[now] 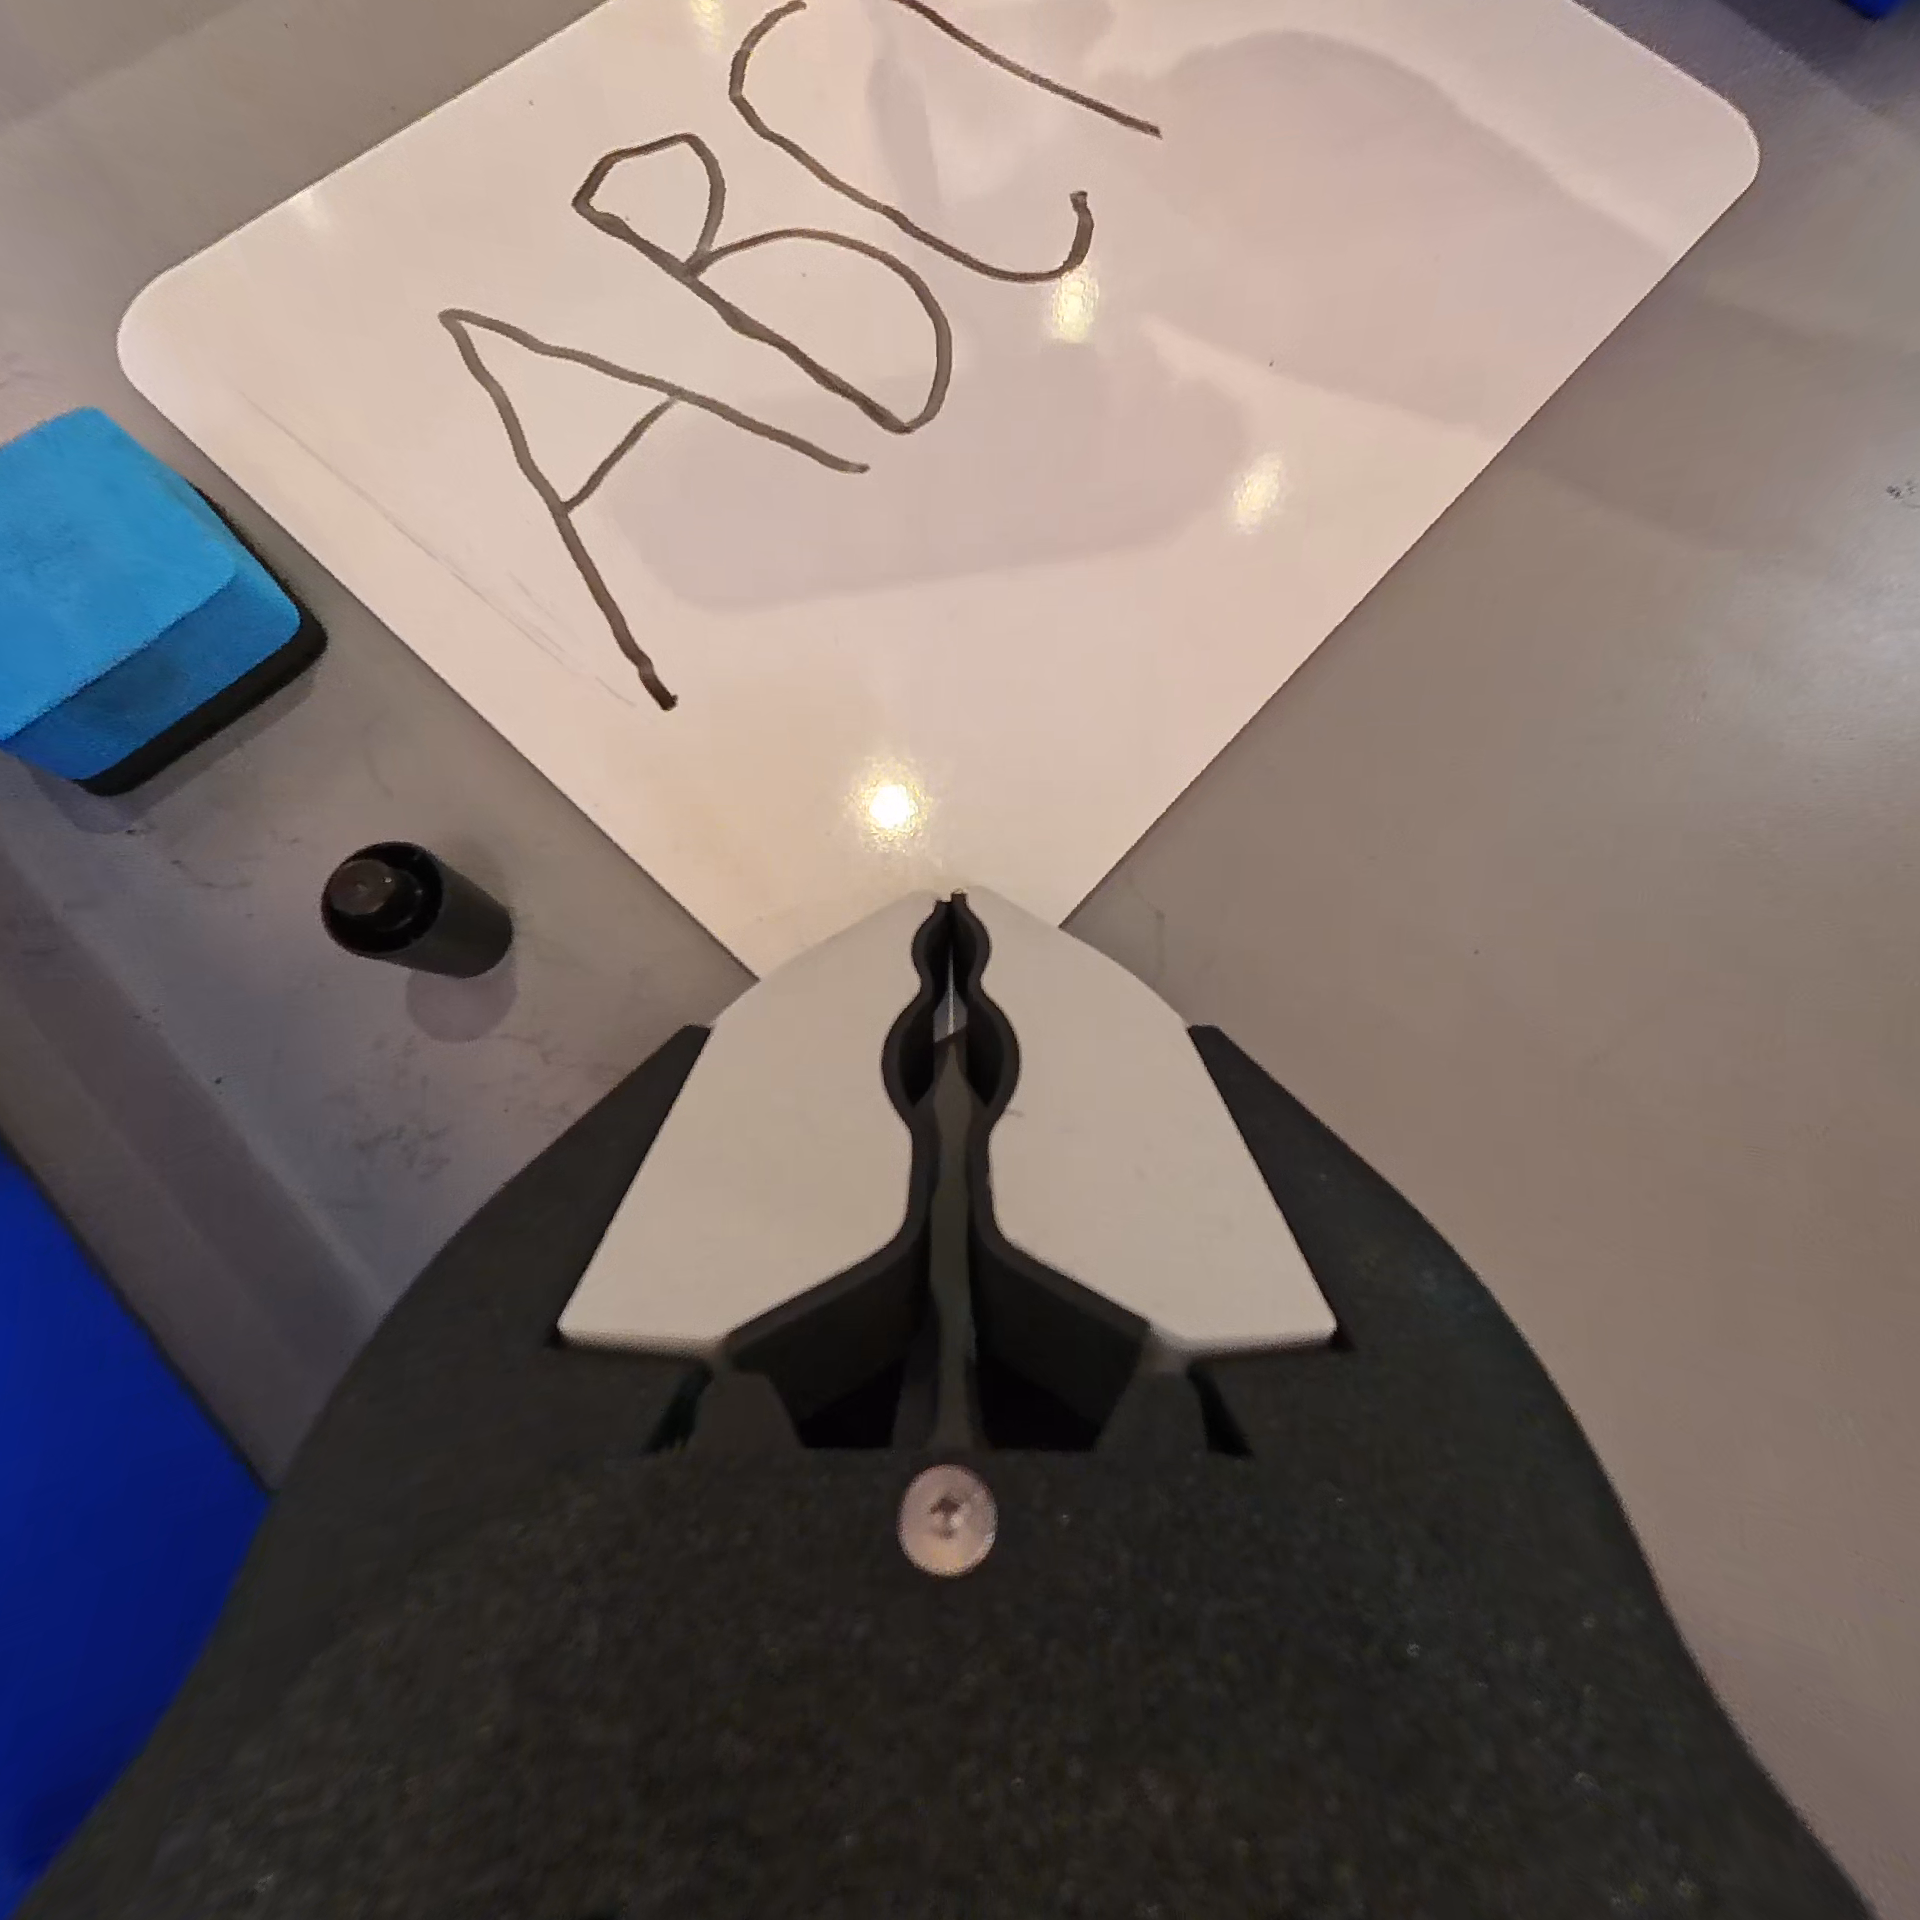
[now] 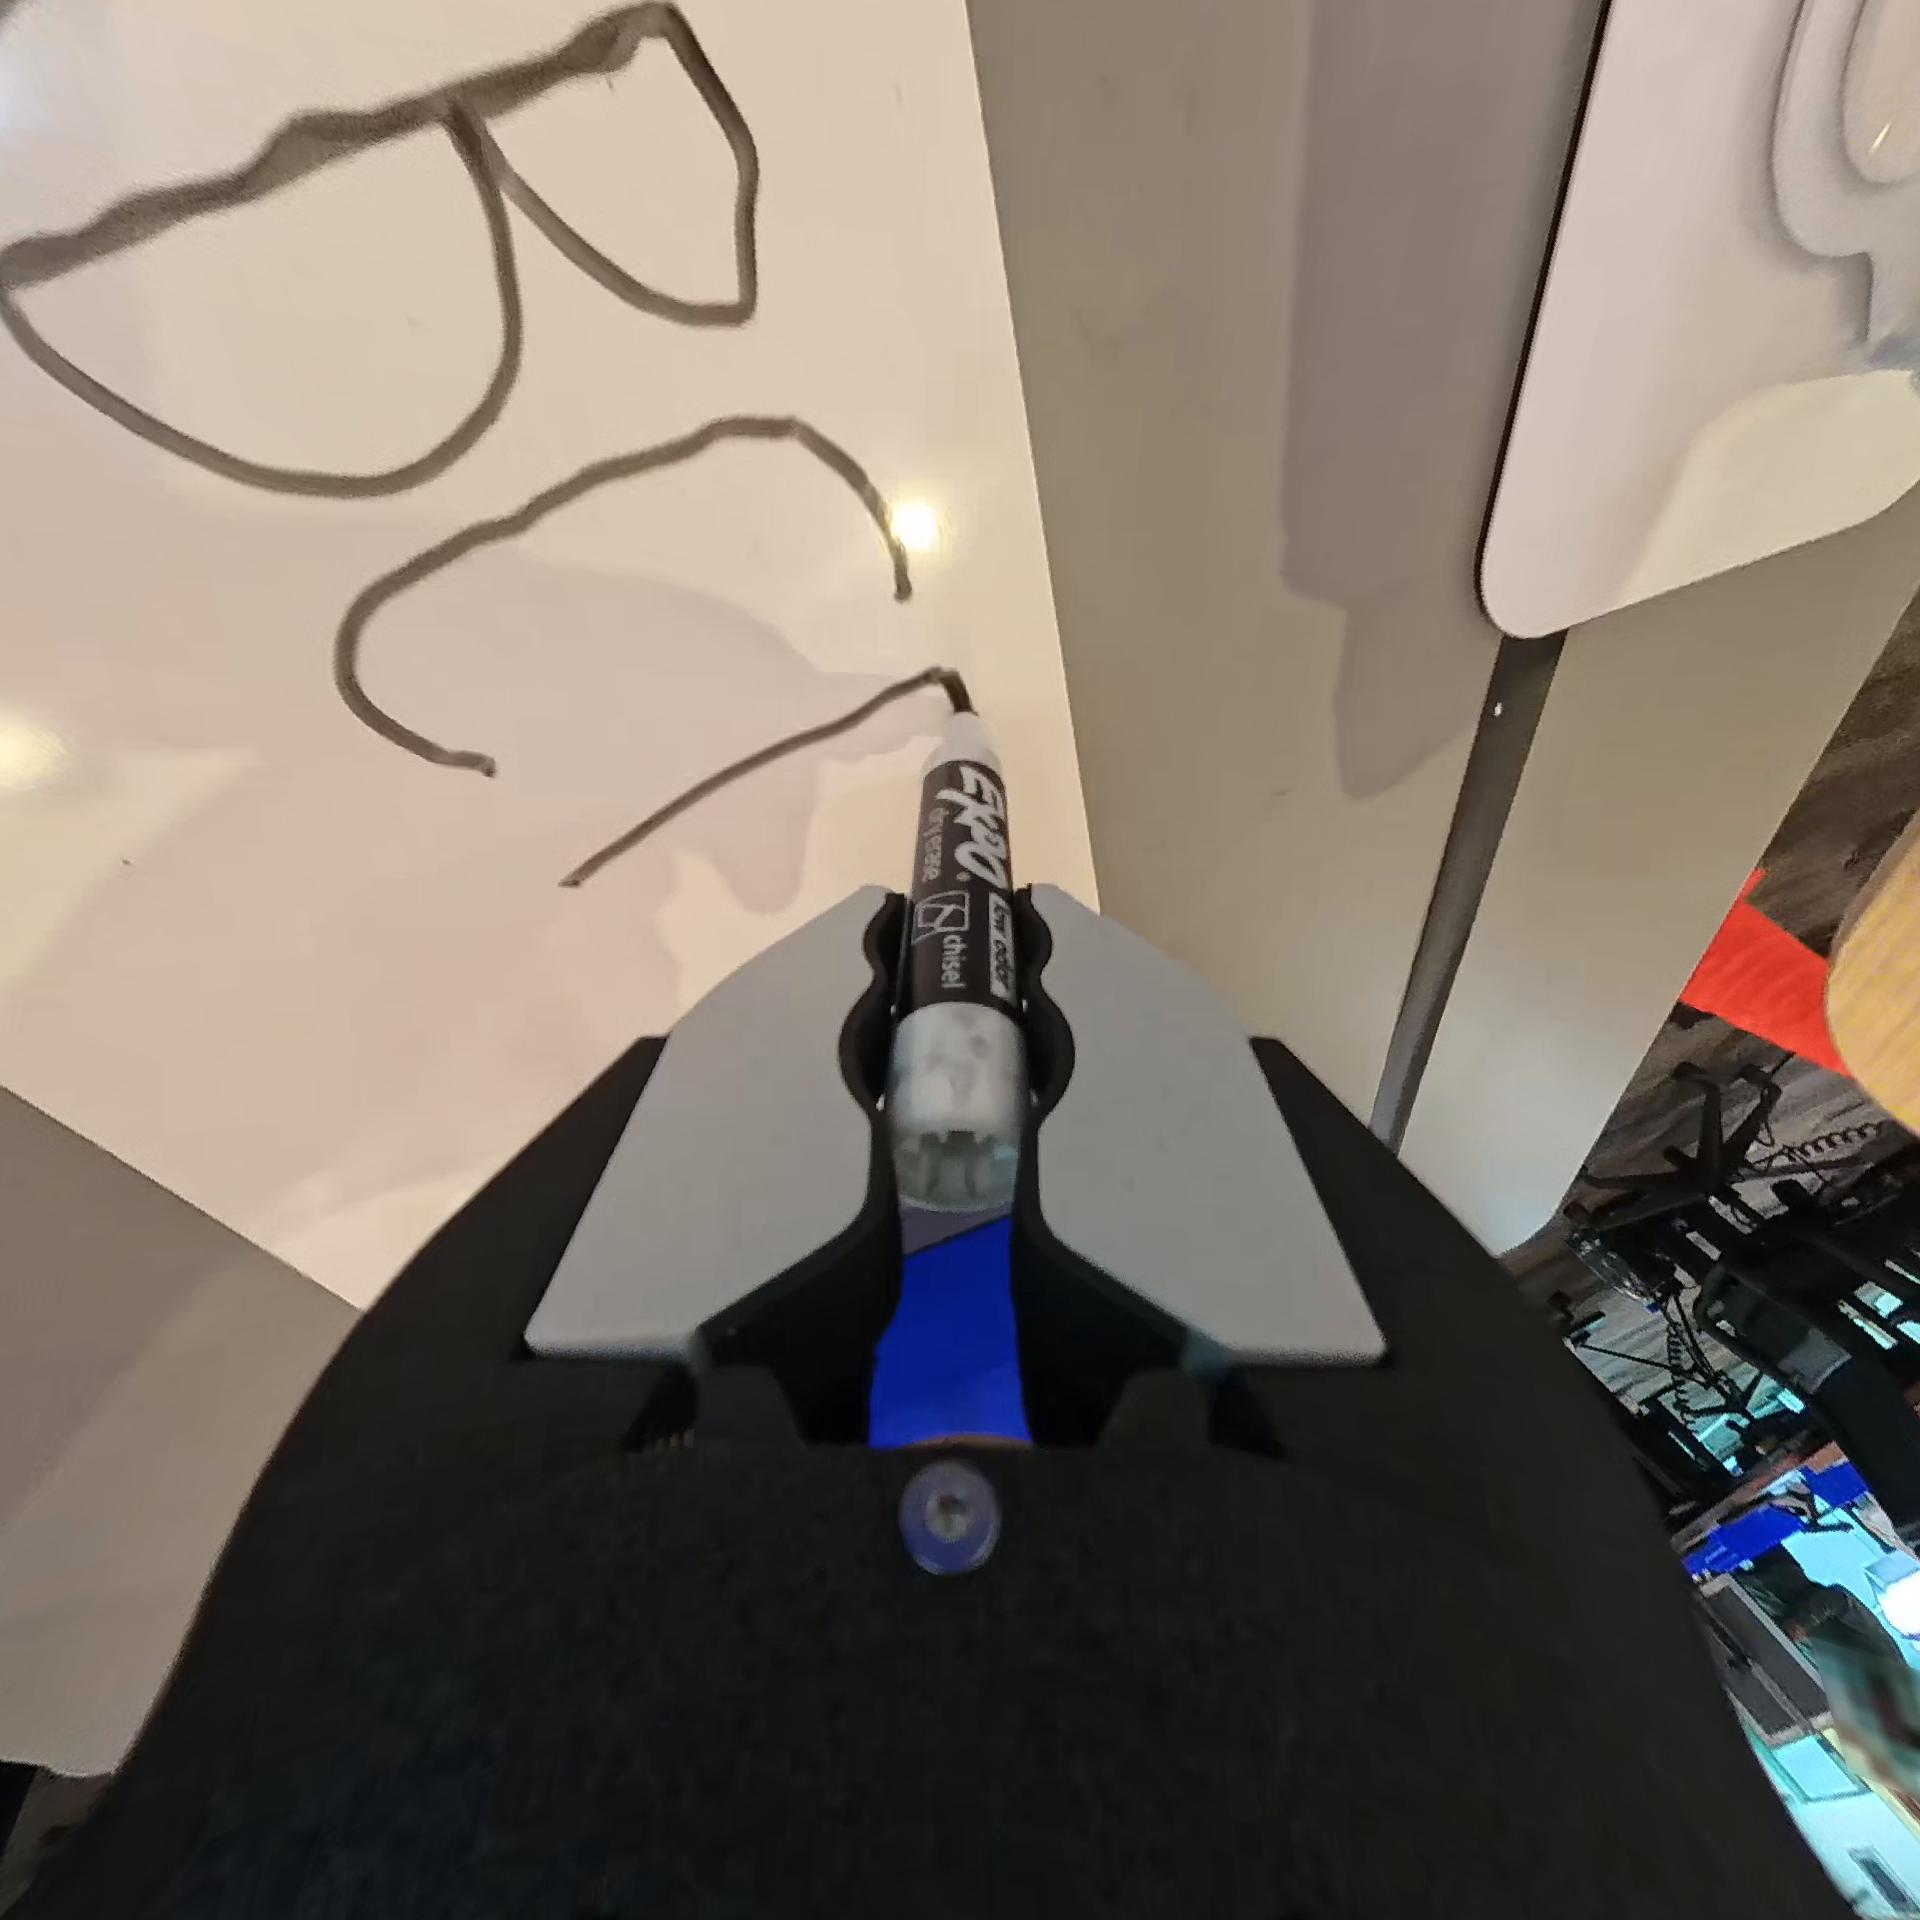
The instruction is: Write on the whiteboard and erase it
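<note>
Grey tabletop fills the left wrist view, scuffed and dull, and carries everything else. Nearest the camera, the left gripper is clenched, its pale fingers pressed together with nothing between them, and its tip lies over the near corner of the whiteboard. Just left of that corner a black marker cap lies on its side on the table. Farther left a blue eraser with a black base sits close beside the board's left edge. Black handwritten strokes run across the far half of the white board, which lies flat and turned cornerwise to the camera.

In the right wrist view, the right gripper is grasping a black marker that points away along the fingers. Its tip touches the whiteboard near the board's right edge, at the end of a fresh line. Beyond, on the far right, a second white board rests on the table.
</note>
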Demonstrator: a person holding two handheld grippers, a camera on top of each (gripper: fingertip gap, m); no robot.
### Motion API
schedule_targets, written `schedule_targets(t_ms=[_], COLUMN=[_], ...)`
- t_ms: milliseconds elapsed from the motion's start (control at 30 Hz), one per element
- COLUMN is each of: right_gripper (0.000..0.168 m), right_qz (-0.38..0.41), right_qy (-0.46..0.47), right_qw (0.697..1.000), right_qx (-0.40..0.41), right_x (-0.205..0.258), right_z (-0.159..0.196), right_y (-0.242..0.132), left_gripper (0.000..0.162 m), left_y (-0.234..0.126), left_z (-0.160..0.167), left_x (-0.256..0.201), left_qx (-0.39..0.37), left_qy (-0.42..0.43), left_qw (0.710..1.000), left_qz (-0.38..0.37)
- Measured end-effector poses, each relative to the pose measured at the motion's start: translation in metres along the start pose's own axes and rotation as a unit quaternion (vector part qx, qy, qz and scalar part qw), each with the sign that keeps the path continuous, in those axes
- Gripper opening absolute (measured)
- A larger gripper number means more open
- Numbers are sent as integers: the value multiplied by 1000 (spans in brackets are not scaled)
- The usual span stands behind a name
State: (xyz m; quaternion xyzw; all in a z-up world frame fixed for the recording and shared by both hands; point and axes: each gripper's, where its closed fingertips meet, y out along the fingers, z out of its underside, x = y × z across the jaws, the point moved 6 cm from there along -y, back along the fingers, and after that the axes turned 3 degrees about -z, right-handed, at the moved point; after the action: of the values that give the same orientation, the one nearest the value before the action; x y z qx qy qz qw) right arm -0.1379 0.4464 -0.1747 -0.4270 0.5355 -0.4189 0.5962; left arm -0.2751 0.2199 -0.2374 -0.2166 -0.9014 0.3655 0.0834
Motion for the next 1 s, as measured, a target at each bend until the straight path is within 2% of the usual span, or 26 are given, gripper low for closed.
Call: schedule_targets(t_ms=[233, 467, 833, 1000], right_gripper=[19, 20, 20, 19], right_qz=[-3, -1, -11, 0], right_qy=[9, 7, -16, -24], right_qw=[1000, 1000, 1000, 1000], right_qx=[14, 22, 15, 7], right_x=[7, 34, 87, 86], right_z=[22, 35, 26, 23], right_y=[-1, -8, -24, -29], left_gripper=[0, 0, 0, 0], left_y=[0, 0, 0, 0], left_z=[0, 0, 0, 0], left_x=[0, -1, -2, -2], left_qx=[0, 0, 0, 0], left_qy=[0, 1, 6, 4], left_qw=[1000, 1000, 1000, 1000], left_qz=[0, -1, -4, -3])
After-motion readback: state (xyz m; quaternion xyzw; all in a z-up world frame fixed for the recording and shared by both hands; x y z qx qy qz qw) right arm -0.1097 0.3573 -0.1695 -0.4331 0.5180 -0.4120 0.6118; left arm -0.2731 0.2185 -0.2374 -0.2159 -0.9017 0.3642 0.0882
